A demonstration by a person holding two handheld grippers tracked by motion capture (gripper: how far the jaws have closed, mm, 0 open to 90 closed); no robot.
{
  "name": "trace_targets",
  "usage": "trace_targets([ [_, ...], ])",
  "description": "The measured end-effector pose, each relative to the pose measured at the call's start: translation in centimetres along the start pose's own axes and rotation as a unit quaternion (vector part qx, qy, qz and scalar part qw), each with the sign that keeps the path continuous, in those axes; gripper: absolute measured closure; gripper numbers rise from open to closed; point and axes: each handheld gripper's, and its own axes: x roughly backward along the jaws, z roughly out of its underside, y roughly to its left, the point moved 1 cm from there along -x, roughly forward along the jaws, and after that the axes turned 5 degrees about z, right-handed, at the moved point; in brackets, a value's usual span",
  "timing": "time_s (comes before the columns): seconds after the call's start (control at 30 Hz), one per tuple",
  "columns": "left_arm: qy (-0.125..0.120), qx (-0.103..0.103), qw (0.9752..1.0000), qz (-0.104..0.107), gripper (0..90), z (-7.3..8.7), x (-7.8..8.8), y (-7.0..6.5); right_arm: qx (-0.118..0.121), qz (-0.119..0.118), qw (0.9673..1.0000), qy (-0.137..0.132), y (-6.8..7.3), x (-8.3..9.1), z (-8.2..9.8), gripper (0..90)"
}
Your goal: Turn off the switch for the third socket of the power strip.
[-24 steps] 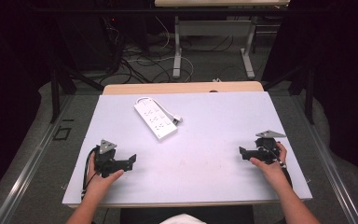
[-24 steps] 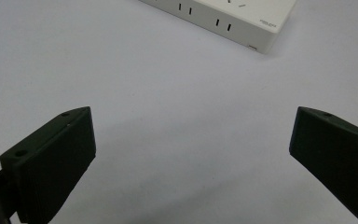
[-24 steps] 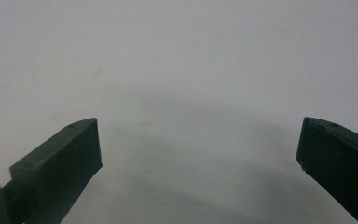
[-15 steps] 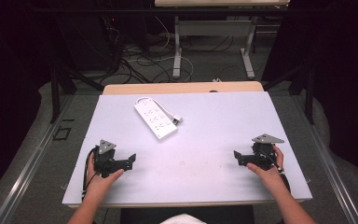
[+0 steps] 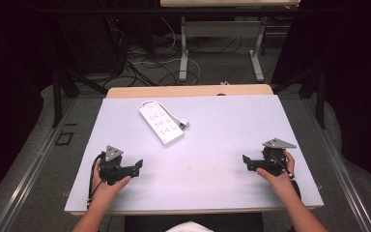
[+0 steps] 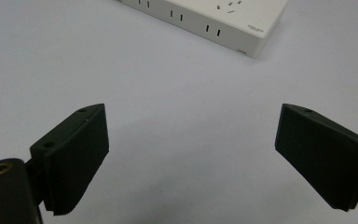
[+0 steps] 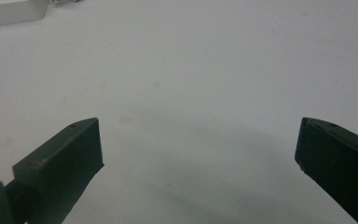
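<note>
Two grippers sat wide open and empty on the white table (image 5: 222, 125): the right gripper (image 5: 245, 159) had slid inward from the right edge, while the left gripper (image 5: 138, 164) stayed put. The power strip (image 5: 161, 123) lay untouched toward the far left, suggesting the reach was just starting. Cables and desk legs cluttered the dark floor beyond.

We see the power strip (image 5: 161, 123) lying flat on the surface (image 5: 232, 121), left of centre toward the far edge, set diagonally. Its cord end (image 5: 182, 123) sits on its right side. The left hand-held gripper (image 5: 136, 166) rests near the front left of the surface, nearer than the strip and well apart from it. The right hand-held gripper (image 5: 247, 161) rests near the front right, far from the strip. Between the two we see bare surface. A second table (image 5: 222, 4) stands on the floor beyond the far edge.
</note>
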Motion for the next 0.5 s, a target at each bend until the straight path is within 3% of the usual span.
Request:
trace_targets([
  [0.13, -0.005, -0.009, 0.9999, 0.002, 15.4, -0.2, 0.2, -0.4, -0.005, -0.002, 1.0, 0.001, 0.0, 0.0, 0.0, 0.2],
  [0.5, -0.005, -0.028, 0.9993, 0.025, 17.8, -0.4, 0.3, -1.9, -0.012, -0.003, 0.9999, 0.004, 0.0, -0.1, 0.2, 0.3],
])
